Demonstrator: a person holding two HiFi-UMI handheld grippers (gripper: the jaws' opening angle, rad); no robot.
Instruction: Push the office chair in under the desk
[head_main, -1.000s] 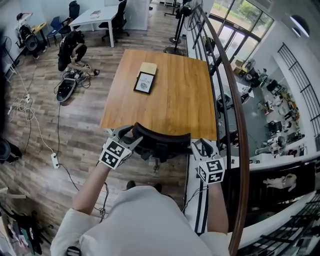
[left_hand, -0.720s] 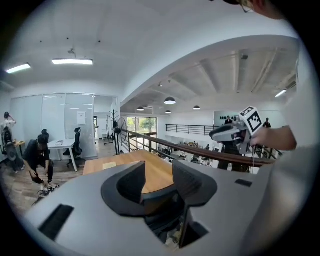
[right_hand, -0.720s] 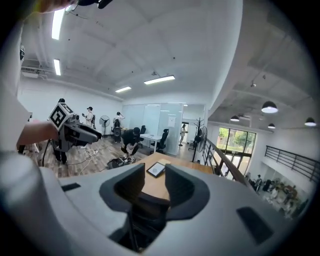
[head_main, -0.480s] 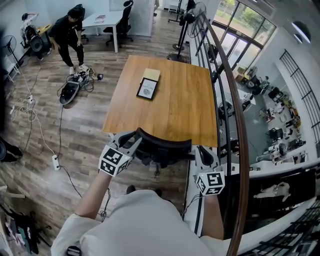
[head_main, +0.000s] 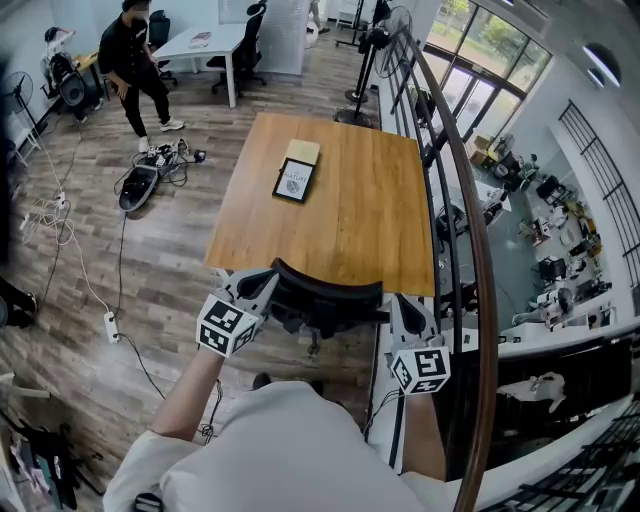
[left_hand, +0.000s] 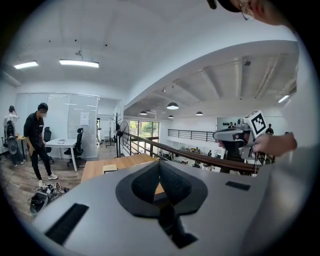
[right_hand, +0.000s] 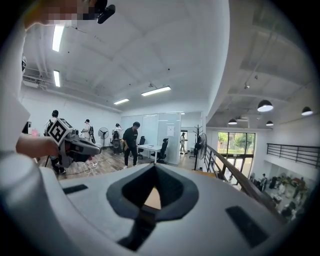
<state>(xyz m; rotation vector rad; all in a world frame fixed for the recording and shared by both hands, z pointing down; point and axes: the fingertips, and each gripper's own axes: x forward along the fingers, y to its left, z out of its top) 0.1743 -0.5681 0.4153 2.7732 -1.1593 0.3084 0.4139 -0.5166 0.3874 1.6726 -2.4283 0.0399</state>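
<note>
Head view: left gripper (head_main: 260, 286), right gripper (head_main: 403, 305), closed, beside office chair (head_main: 325, 293)

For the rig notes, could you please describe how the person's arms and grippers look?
The left gripper and right gripper are grey shells with black fingers, each carrying a white cube of black square markers. The sleeves are pale and short.

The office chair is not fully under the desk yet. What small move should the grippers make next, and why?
Probably push both grippers forward against the office chair's backrest. The left gripper and right gripper flank it, their jaws just closed with nothing between them, and the backrest stands outside the near edge of the wooden desk.
</note>
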